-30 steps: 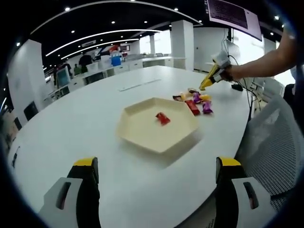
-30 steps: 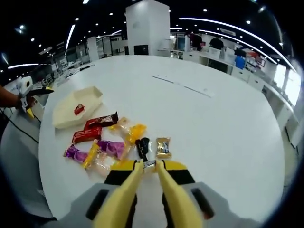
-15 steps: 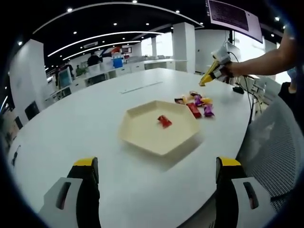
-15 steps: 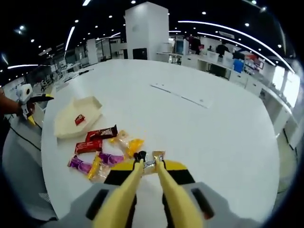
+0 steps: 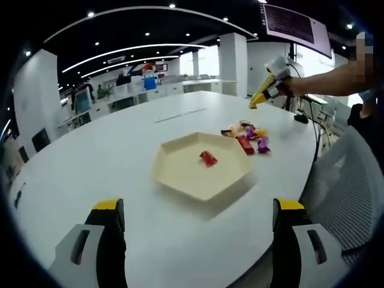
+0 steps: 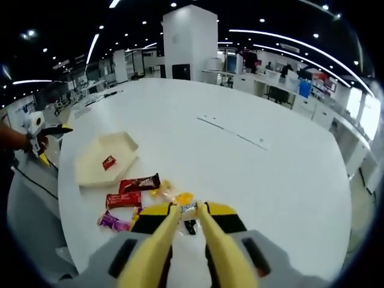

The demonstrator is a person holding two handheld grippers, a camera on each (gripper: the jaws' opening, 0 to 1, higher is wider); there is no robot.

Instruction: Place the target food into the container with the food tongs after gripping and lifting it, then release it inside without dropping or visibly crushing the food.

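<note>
Your right tongs (image 6: pixel 188 208) pinch a small wrapped candy (image 6: pixel 189 207) above the table (image 6: pixel 288 174). Your left tongs (image 5: pixel 198 219) stand spread, facing the tray (image 5: pixel 180 177), which holds one red candy (image 5: pixel 207 158).

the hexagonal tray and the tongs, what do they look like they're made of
The tray looks like moulded plastic or melamine: uniform cream colour, matte with soft sheen, crisp thin walls; coated wood can't be ruled out. The yellow tongs look like smooth plastic or silicone-coated: even colour, slight gloss, no metallic glint. They pinch a small wrapped candy, whose wrapper looks like printed film.
</note>
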